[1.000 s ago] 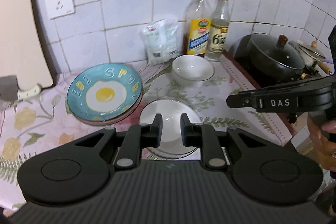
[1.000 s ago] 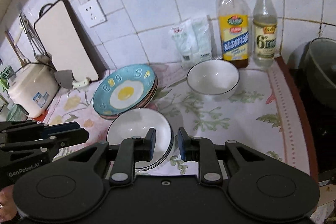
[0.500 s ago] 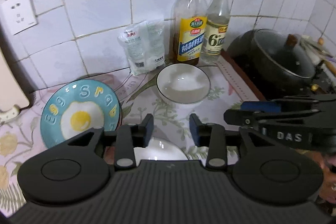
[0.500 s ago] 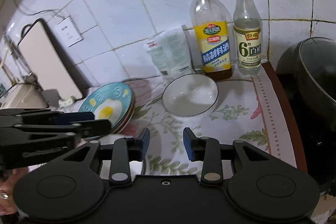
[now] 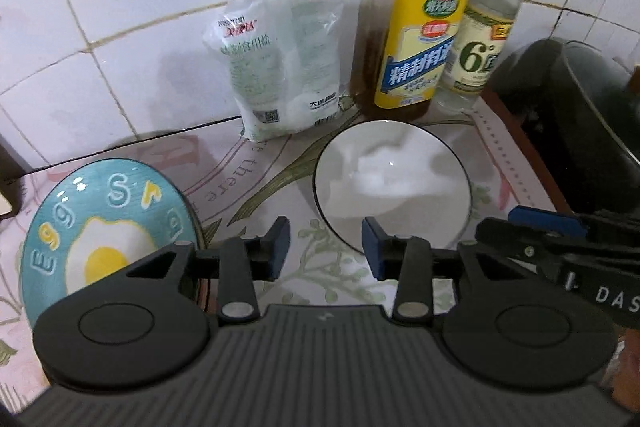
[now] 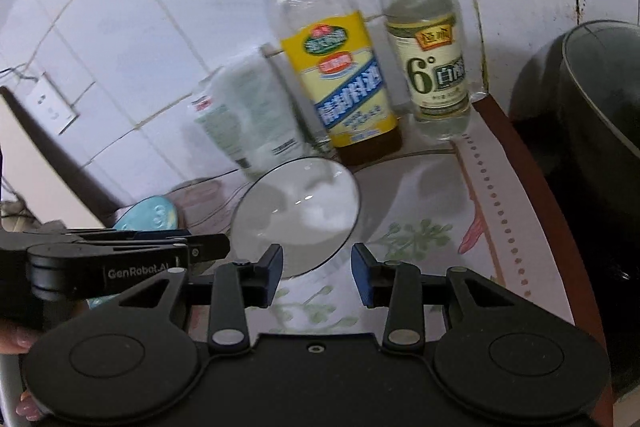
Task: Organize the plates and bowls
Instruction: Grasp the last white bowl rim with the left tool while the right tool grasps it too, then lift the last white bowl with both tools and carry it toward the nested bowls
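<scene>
both grippers moved nearer the white bowl (image 5: 390, 179); left jaws closing, right opening, both empty.

Upper right of the frame, two bottles stand touching: a yellow-labelled oil bottle (image 5: 412, 23) and a vinegar bottle (image 5: 486, 23). A salt bag (image 5: 284, 63) leans left; a dark pot (image 5: 592, 115) sits far right.

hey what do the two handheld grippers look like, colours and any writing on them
Both the left gripper and right gripper are matte black plastic with two round discs, silver rivets on the linkage arms and blue-padded jaws. White lettering reads "GenRobot.AI" on the left one's side, "DAS" on the right's.
</scene>
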Available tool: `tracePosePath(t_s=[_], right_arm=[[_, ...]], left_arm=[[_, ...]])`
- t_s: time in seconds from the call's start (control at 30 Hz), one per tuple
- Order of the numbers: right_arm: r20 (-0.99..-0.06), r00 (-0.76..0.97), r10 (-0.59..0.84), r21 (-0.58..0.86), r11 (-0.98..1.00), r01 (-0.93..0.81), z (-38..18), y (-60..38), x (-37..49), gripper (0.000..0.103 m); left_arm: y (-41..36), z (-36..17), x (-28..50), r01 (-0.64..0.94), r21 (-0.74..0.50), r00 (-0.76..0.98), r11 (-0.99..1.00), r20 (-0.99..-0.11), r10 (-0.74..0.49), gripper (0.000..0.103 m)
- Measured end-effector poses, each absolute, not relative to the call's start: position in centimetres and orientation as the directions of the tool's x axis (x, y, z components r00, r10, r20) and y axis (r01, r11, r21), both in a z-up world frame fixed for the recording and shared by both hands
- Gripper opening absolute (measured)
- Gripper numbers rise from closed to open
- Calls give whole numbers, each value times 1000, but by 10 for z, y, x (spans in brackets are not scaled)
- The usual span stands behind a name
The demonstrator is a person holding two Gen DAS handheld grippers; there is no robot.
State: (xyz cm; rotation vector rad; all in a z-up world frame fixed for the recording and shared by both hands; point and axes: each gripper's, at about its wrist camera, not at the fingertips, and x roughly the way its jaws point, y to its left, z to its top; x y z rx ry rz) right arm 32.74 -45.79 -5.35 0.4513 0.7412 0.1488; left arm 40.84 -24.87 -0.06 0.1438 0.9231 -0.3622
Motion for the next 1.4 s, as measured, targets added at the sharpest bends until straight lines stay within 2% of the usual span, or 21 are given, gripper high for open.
tracePosePath(t_s=[0.1, 0.23, 0.33, 0.43, 0.5, 0.8, 0.97, 1.2, 1.4], right_arm=[[-619, 728, 295, 459, 888, 31, -63, -462, 339, 43], [-614, 722, 319, 480, 877, 21, -75, -464, 354, 43], [-617, 718, 324, 483, 875, 20, -82, -463, 364, 43], [-622, 711, 328, 486, 873, 23, -87, -463, 371, 42], [-624, 707, 332, 487, 873, 20, -89, -462, 375, 40], [-648, 710, 275, 463, 883, 81, -100, -458, 377, 22], [-648, 720, 246, 448, 889, 100, -83, -454, 357, 21], [-635, 727, 261, 452, 889, 76, -42, -439, 318, 21], [-628, 726, 280, 441, 897, 35, -11, -417, 278, 21]], left_arm=[[-250, -10, 421, 359, -35, 532, 933, -813, -235, 34], [-249, -20, 434, 350, -23, 517, 937, -829, -213, 37], [-250, -22, 440, 351, -41, 501, 935, -836, -225, 33], [-251, -23, 443, 358, -63, 486, 932, -839, -244, 23], [-252, -25, 444, 361, -82, 473, 929, -843, -258, 11], [-254, -22, 433, 353, -85, 487, 932, -833, -261, 10], [-248, -6, 409, 364, -82, 503, 928, -821, -270, 10], [-232, 33, 355, 384, -31, 552, 923, -793, -257, 10], [-204, 65, 308, 384, -35, 588, 923, -761, -274, 10]])
